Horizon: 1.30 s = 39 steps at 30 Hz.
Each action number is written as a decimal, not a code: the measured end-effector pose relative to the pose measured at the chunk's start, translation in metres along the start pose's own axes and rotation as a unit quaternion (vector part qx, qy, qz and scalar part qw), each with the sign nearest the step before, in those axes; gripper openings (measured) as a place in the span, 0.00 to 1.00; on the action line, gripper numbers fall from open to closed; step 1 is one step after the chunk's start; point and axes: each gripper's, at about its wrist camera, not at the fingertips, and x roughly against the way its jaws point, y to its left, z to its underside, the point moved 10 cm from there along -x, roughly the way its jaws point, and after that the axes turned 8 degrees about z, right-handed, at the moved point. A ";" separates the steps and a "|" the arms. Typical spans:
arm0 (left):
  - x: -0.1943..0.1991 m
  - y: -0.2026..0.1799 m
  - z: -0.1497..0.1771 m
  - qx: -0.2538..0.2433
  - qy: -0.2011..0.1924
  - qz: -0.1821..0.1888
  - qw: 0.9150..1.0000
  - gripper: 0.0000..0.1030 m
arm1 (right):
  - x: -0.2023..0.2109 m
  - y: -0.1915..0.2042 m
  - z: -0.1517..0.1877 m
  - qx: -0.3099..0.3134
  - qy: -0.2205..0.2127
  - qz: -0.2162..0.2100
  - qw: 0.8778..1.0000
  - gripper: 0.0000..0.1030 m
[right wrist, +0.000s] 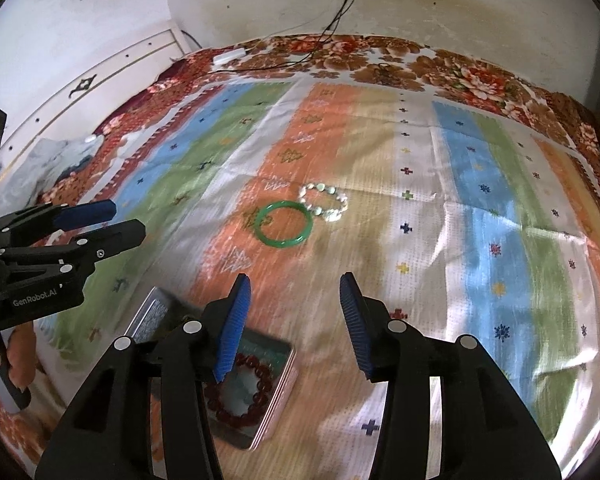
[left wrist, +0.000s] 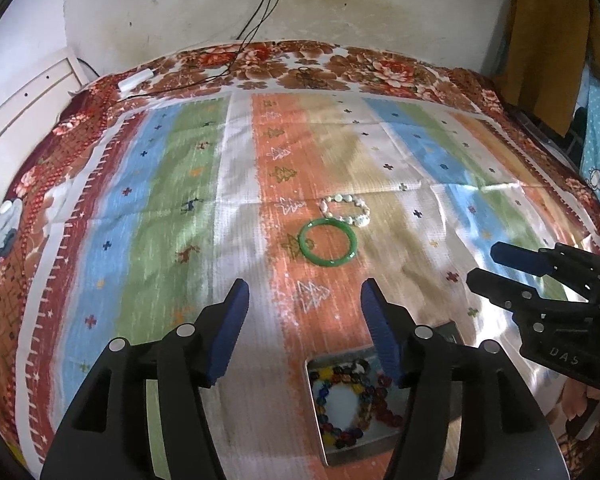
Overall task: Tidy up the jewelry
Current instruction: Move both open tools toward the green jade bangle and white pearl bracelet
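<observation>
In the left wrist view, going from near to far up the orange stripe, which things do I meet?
Metal tin holding bead bracelets → green bangle → white bead bracelet → black cables at the far edge.

Striped cloth with small cross and tree motifs, spread over a floral bedcover; black cables hang from a wall socket (top edge) to a white adapter; mustard garment hangs at right; stained wall.
</observation>
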 end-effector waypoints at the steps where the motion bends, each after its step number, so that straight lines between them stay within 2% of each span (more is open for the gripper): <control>1: -0.002 0.001 -0.001 0.001 0.001 0.000 1.000 0.58 | -0.002 -0.001 -0.002 -0.002 0.000 0.002 1.000 0.45; 14: -0.028 0.003 -0.021 -0.012 0.016 -0.005 1.000 0.60 | -0.028 -0.022 -0.030 -0.015 -0.007 0.031 0.999 0.48; 34: -0.074 0.004 -0.027 -0.020 0.063 0.011 0.998 0.63 | -0.065 -0.032 -0.042 -0.049 0.029 0.010 0.998 0.48; 39: -0.085 0.003 -0.026 -0.018 0.079 0.025 0.996 0.63 | -0.073 -0.032 -0.044 -0.048 0.034 0.011 0.998 0.48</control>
